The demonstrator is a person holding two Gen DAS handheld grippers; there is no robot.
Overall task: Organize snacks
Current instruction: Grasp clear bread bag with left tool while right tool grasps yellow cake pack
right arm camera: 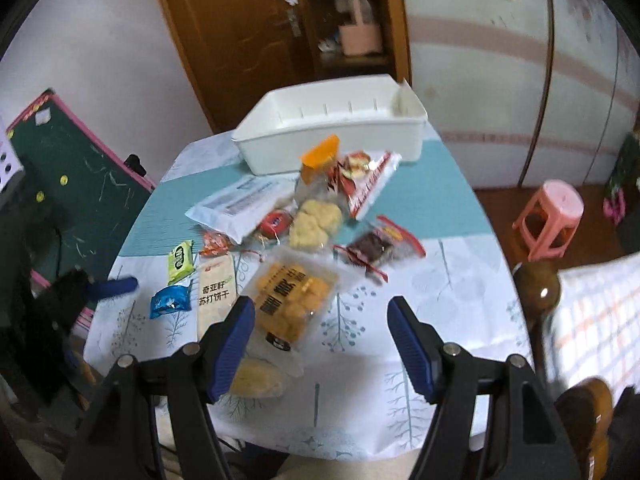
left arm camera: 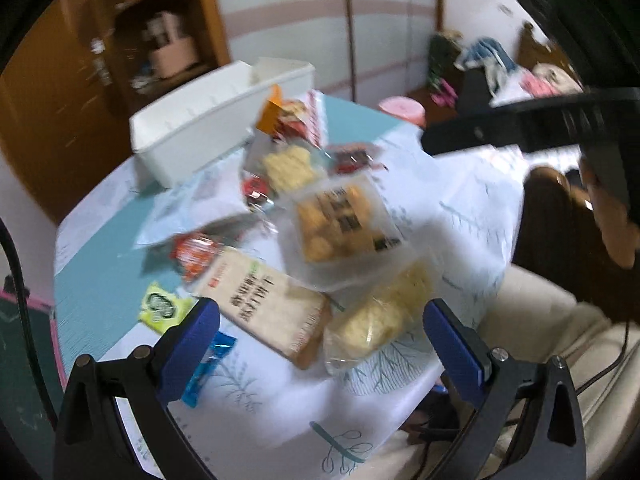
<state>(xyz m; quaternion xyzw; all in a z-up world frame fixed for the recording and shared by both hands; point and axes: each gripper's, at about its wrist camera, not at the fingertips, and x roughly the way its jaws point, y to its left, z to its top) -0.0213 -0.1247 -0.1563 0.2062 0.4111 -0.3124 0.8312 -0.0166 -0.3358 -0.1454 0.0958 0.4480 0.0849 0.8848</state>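
A: Nearest the right wrist camera, what stood there?

B: The right gripper (right arm camera: 320, 334) hung over the table's (right arm camera: 460, 280) near edge, jaws wide apart, nothing between them. Just past its left finger lay a clear pack of golden fried bites (right arm camera: 290, 300), and beside that a beige cracker pack (right arm camera: 214, 294).

A: And the left gripper (left arm camera: 320, 326)?

B: Jaws apart too, empty, above the same cracker pack and a bag of pale puffs (left arm camera: 380, 316). A blue sachet (left arm camera: 208, 364) lay just behind its left finger.

A: Farther on?

B: A green sachet (right arm camera: 180, 256), a dark red-edged snack pack (right arm camera: 376, 246), a white flat pouch (right arm camera: 240, 204) and a red-and-white bag (right arm camera: 368, 184), all loose in a heap mid-table.

A: The bin?

B: The white bin (right arm camera: 332, 148) sat at the far edge, empty, just beyond the heap.
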